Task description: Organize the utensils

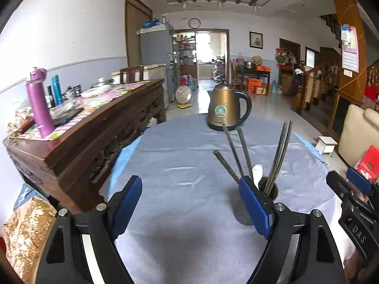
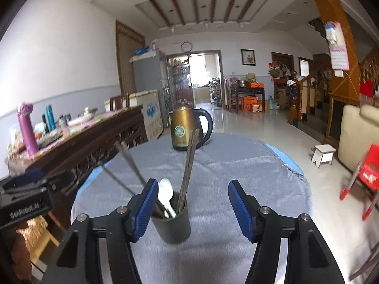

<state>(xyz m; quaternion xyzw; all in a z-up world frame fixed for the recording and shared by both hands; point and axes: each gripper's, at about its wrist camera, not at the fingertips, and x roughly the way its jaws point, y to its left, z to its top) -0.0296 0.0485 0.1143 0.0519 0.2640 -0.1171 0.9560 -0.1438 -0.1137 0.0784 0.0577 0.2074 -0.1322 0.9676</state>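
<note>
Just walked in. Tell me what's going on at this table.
A person with two handheld grippers is sorting utensils. The dark chopsticks and white plastic spoon already stand in the dark cylindrical holder on the blue-grey tablecloth. The left gripper and right gripper have their jaws open, holding nothing.

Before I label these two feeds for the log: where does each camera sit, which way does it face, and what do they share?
Left wrist view: sits on the left tongs, open, facing across the cloth-covered table toward the kettle; the utensil cup is off to its right, and the right tongs show at the edge.
Right wrist view: sits on the right tongs, open, with the utensil cup ahead of its left finger; the left device shows at the left edge.
Shared: kettle, cup with chopsticks and white spoon, sideboard.
</note>
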